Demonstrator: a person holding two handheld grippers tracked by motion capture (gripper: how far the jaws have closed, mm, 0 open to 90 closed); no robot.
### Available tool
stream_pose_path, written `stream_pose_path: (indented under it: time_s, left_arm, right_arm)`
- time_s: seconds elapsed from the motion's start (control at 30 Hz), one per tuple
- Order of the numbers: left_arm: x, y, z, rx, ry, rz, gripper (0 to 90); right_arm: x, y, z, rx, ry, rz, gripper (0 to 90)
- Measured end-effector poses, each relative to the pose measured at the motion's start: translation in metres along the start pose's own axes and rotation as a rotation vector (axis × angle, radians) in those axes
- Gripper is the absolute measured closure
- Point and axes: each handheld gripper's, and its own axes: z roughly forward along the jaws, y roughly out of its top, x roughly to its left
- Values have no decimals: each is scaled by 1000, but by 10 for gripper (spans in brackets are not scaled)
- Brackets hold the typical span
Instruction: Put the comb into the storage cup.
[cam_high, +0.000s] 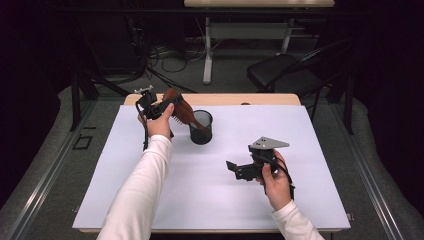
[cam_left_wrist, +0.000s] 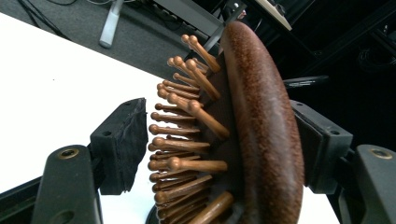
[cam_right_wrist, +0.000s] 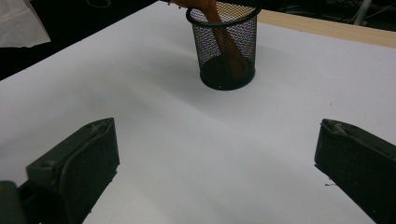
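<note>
One wooden hairbrush (cam_left_wrist: 254, 126) stands tilted at the far left of the white table (cam_high: 150, 200), its handle down inside the one black mesh cup (cam_high: 201, 128) and its head leaning out to the left over the rim. My left gripper (cam_high: 161, 106) has its jaws about half open around the head: one pad lies against the smooth back, while the other stands just clear of the peg tips, so I cannot call it a firm hold. My left gripper view shows the rows of round-tipped wooden pegs (cam_left_wrist: 187, 140) up close, which the high view does not. My right gripper (cam_high: 235, 169) rests near the right, well apart from the cup, jaws spread wide with nothing between them. My right gripper view shows the handle through the mesh, reaching the cup's bottom. I can read no writing or brand.
</note>
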Motion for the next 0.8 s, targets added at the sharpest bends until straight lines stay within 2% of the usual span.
stream_pose_path:
  time_s: [0.2, 0.33, 0.47, 0.67, 0.8]
  left_arm:
    - [1, 1, -1, -5, 1, 3, 243]
    - [1, 1, -2, -19, 31, 31, 179]
    - [2, 2, -2, -22, 36, 7, 139]
    - [2, 3, -4, -32, 15, -3, 4]
    - [3, 4, -5, -27, 11, -7, 5]
  right_arm:
    - [0, 0, 0, 2, -2, -1, 0]
    - [0, 0, 1, 2, -3, 1, 0]
    - [0, 0, 1, 3, -2, -4, 0]
    - [1, 0, 1, 4, -2, -3, 0]
    - [0, 0, 1, 6, -2, -3, 0]
